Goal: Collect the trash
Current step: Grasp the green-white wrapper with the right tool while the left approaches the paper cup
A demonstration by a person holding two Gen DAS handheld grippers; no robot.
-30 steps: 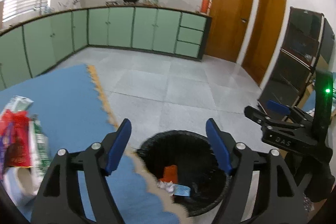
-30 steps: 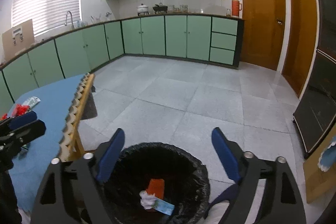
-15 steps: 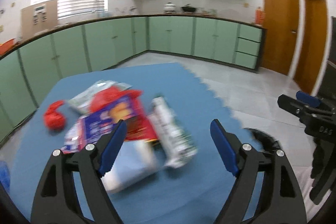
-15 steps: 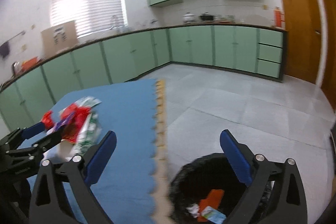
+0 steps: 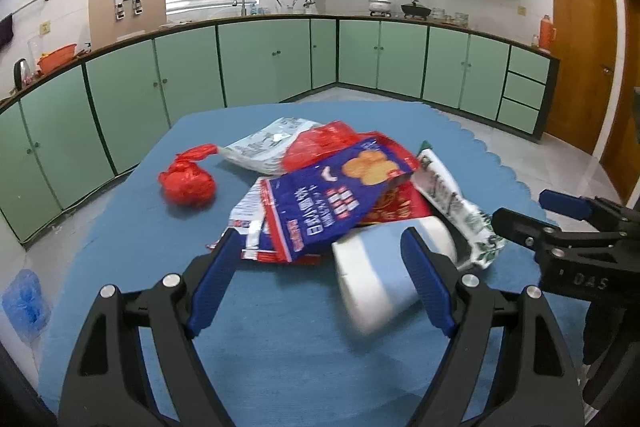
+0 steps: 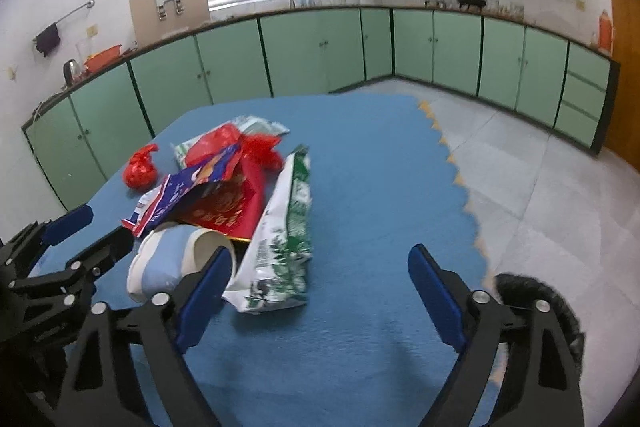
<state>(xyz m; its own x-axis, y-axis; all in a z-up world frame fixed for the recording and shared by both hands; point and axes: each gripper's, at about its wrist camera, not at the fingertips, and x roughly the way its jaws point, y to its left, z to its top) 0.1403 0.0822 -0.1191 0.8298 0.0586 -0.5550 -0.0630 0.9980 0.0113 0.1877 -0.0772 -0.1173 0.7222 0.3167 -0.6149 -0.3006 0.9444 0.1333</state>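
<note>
1. Both views have swung away from the black bin since a second ago and now face the pile of trash on the blue tabletop.
2. Left gripper hovers just above the tabletop, fingers spread wide and holding nothing; a white-and-pale-blue paper cup lies on its side between them, nearer the right finger.
3. Right gripper also has its fingers released, with bare mat between them; the near end of a green-and-white packet lies just beyond its left finger.
4. Heaped behind the cup are a blue cookie bag, a red packet beneath it, and a white wrapper at the far side.
5. Apart to the left of the heap sits a knotted red plastic bag.
6. Off the tabletop's right edge, the trash bin shows only its black rim, partly hidden behind the right gripper's right finger.
</note>
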